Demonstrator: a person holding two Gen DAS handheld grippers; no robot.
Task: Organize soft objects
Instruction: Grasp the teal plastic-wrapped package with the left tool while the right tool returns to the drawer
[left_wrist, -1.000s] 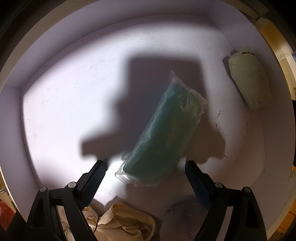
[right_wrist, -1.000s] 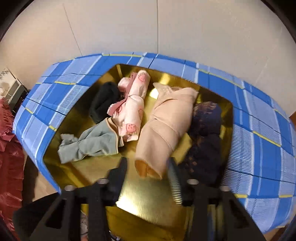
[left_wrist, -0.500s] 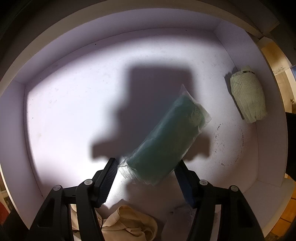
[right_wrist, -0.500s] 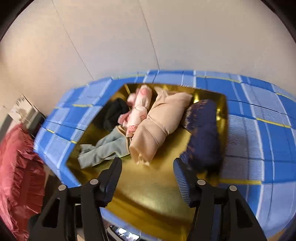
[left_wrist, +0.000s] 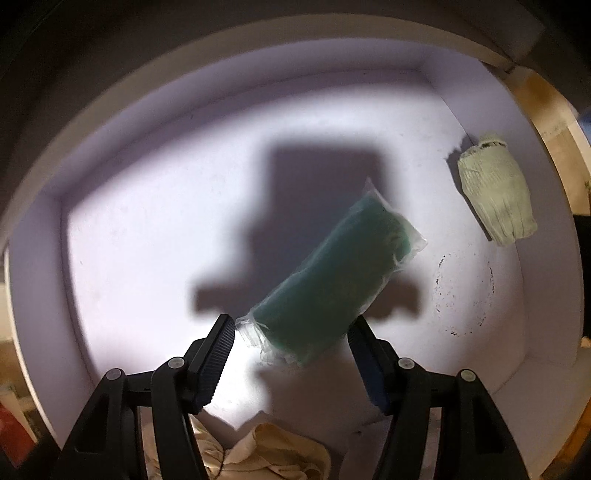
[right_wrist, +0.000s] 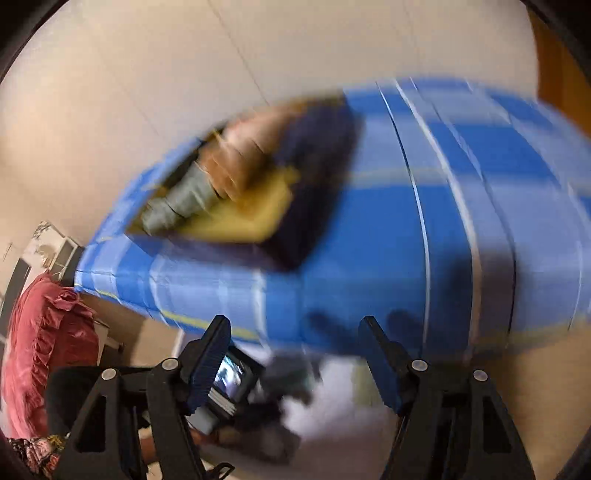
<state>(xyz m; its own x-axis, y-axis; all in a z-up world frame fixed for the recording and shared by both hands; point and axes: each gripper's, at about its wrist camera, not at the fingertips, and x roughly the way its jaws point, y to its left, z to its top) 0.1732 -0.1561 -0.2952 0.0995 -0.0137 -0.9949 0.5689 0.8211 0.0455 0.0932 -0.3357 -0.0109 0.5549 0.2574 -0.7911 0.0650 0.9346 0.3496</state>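
Left wrist view shows your left gripper (left_wrist: 291, 338) pointing straight down into a white bin (left_wrist: 33, 280), jaws closed on the near end of a teal roll sealed in a clear bag (left_wrist: 332, 284). A pale green knit roll (left_wrist: 495, 192) lies apart by the right wall; cream fabric (left_wrist: 280, 454) sits below the jaws. Slick film could slide out, since only the end is pinched. Your right gripper (right_wrist: 295, 339), jaws opening and empty, blurs past the blue plaid basket (right_wrist: 388, 236) of rolled clothes (right_wrist: 236, 162); that speed risks clipping the rim.
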